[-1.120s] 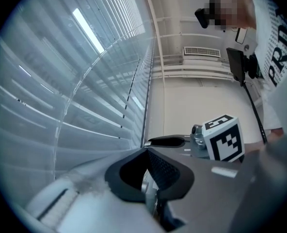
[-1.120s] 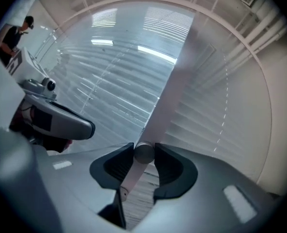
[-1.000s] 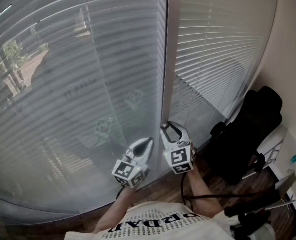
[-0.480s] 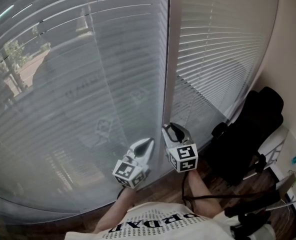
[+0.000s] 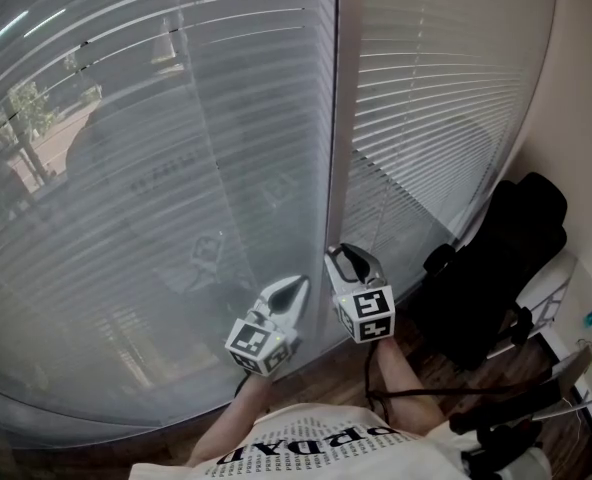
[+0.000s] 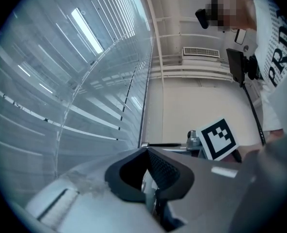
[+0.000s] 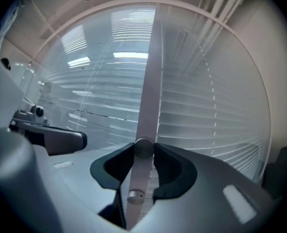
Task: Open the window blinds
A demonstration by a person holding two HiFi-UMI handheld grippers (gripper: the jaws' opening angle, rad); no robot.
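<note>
I'm clamping the right gripper (image 7: 143, 152) onto the round knob (image 7: 143, 147), which is sticking straight out of the upright mullion (image 7: 151, 72) — blind slats (image 5: 426, 98) lying level. The left gripper (image 6: 147, 150) is closed and empty.

A white T-shirt (image 5: 316, 446) printed with black capital letters is worn. The left gripper (image 5: 296, 284) and the right gripper (image 5: 344, 255) are each formed as a smooth silver-grey shell, lined with black textured pads (image 6: 167, 171) and backed by a cube of black-and-white square markers. A thin black cable (image 5: 416, 395) is trailed below the right one.
</note>
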